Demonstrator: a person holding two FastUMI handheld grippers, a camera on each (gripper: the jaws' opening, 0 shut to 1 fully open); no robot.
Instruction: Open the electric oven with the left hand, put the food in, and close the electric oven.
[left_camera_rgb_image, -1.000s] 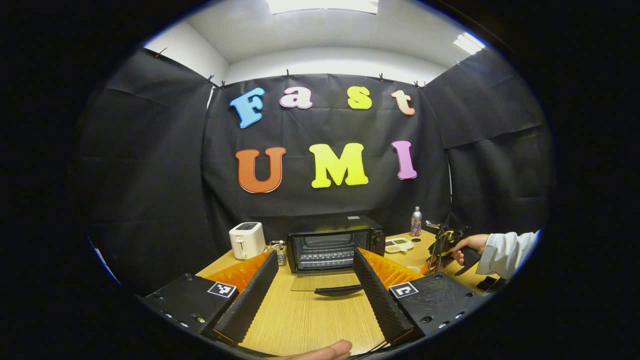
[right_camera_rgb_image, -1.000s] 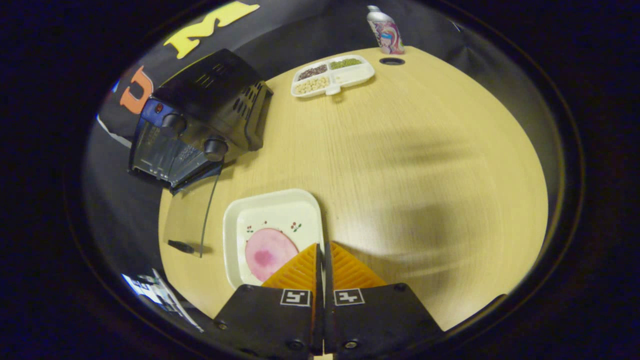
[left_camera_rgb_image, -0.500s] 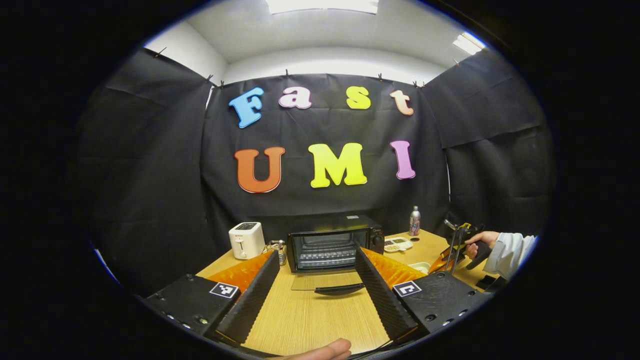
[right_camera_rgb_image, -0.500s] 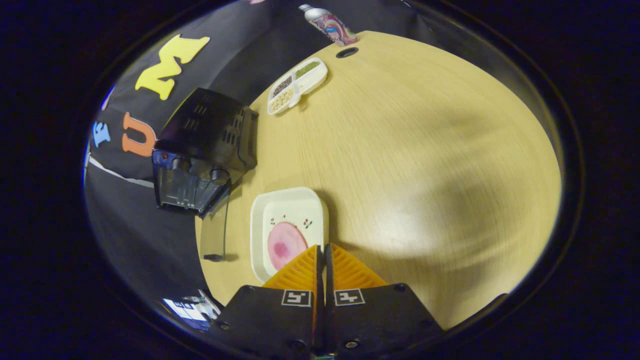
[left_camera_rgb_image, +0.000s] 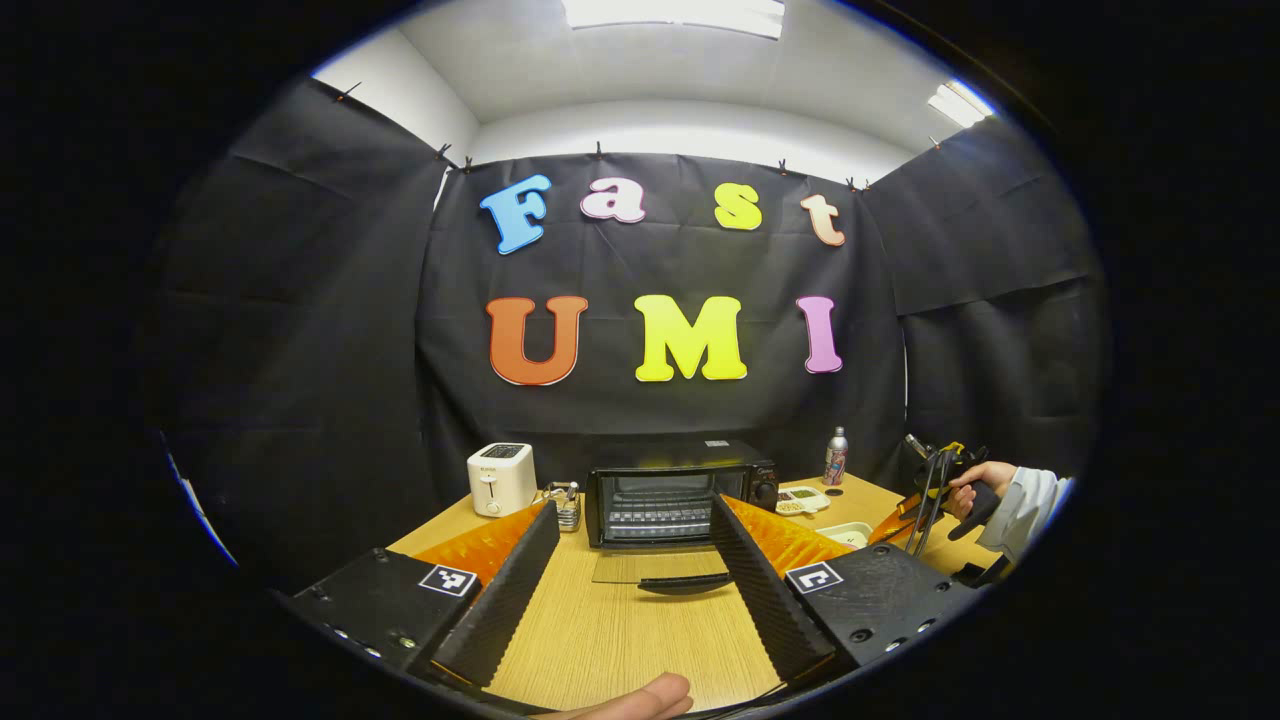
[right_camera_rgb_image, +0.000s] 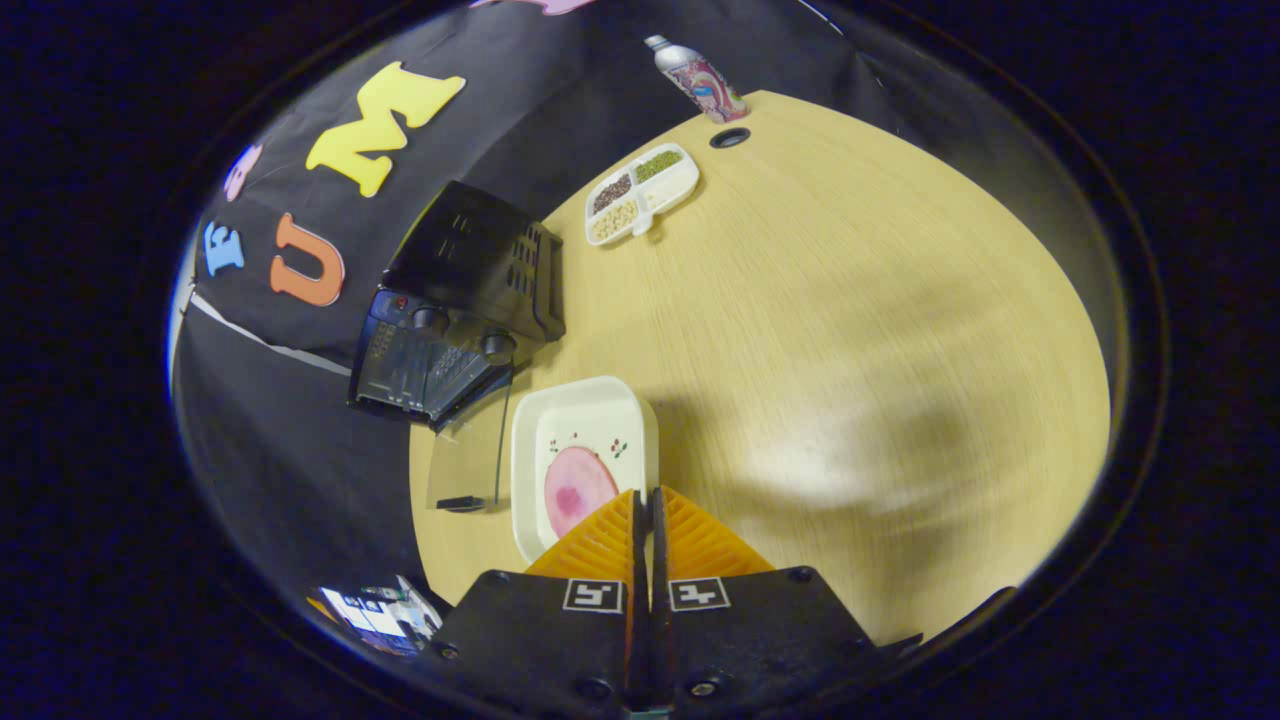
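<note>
**White dish in the right gripper, oven door down**

White dish (right_camera_rgb_image: 580, 455) with the pink slice of food (right_camera_rgb_image: 575, 490) is clamped at its right rim by the right gripper (right_camera_rgb_image: 645, 500), whose fingers are pressed together on it. The electric oven (left_camera_rgb_image: 680, 490) stands straight ahead of the left gripper (left_camera_rgb_image: 630, 545), its glass door (left_camera_rgb_image: 650, 570) lying flat on the wooden table (right_camera_rgb_image: 850, 300). The left gripper's fingers are wide apart and hold nothing. From the right gripper the oven is ahead and to the left.
</note>
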